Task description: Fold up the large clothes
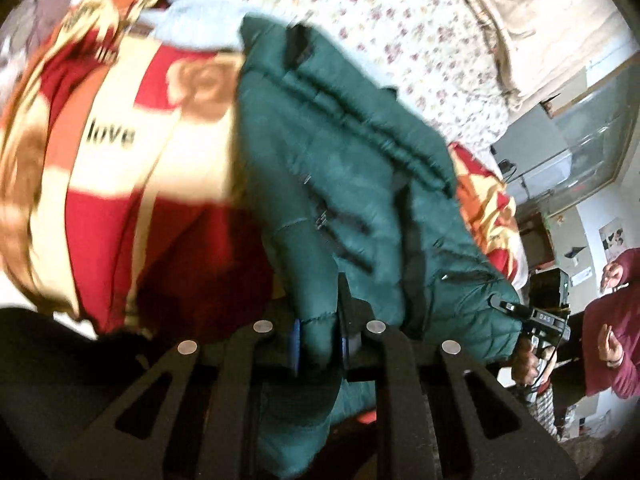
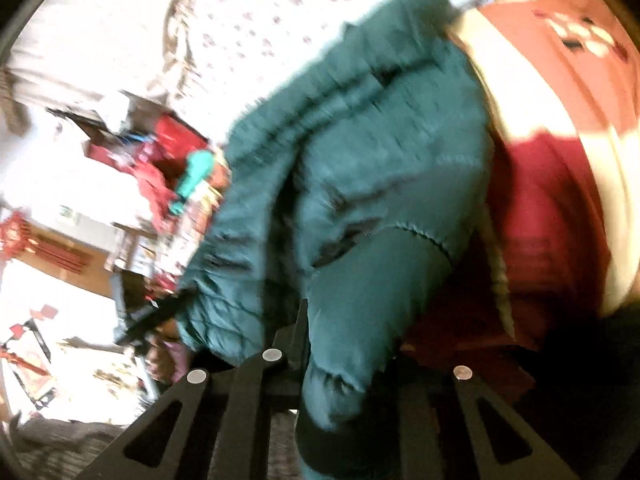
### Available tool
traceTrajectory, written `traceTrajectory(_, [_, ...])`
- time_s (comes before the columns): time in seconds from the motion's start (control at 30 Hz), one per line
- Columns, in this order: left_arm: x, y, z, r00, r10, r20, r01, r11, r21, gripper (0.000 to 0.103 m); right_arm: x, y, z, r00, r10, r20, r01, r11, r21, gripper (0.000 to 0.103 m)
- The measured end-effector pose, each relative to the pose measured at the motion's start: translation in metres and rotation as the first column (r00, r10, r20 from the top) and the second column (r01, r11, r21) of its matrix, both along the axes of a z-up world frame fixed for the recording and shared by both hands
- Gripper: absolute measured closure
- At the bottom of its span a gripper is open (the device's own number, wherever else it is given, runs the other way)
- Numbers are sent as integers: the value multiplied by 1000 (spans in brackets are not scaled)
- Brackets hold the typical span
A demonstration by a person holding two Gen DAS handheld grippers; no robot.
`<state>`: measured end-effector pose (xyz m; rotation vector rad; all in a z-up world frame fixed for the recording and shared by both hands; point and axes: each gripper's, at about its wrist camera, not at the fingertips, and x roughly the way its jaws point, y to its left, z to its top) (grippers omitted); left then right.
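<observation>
A dark green quilted jacket (image 1: 340,168) hangs lifted off a bed, stretched between both grippers. My left gripper (image 1: 320,344) is shut on one cuffed end of it, with the fabric pinched between the blue pads (image 1: 295,340). In the right wrist view the same jacket (image 2: 360,152) fills the middle. My right gripper (image 2: 340,384) is shut on another end of it, and the cloth bulges over the fingers and hides the pads. At the jacket's far corner in the left wrist view I see the right gripper (image 1: 536,316) with the hand that holds it.
A red and cream blanket (image 1: 120,152) printed with "love" covers the bed, beside a flowered sheet (image 1: 380,20). A person in a maroon top (image 1: 616,320) stands at the right. Cluttered furniture (image 2: 120,168) and red hangings line the room's left side.
</observation>
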<state>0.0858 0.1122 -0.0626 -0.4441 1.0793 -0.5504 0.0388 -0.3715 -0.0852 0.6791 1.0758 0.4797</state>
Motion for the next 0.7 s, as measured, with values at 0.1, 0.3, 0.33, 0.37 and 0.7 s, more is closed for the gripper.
traceTrajectory(0.1, [14, -8, 27, 999, 4, 54, -3, 1000, -18, 90, 18, 2, 27, 998, -20, 64, 18, 999, 29, 90])
traceTrajectory(0.3, [67, -23, 53, 995, 17, 102, -18, 1000, 16, 90, 62, -5, 57, 988, -84, 126, 81, 996, 26, 90])
traceTrajectory(0.33, [77, -24, 54, 995, 22, 98, -24, 1000, 19, 90, 72, -8, 61, 986, -97, 133, 94, 995, 30, 90])
traceTrajectory(0.37, [86, -27, 55, 995, 27, 94, -29, 999, 24, 90, 79, -12, 63, 984, -110, 136, 107, 994, 33, 90])
traceTrajectory(0.7, [189, -65, 56, 992, 76, 97, -91, 982, 165, 90, 184, -40, 57, 968, -235, 85, 233, 972, 31, 90])
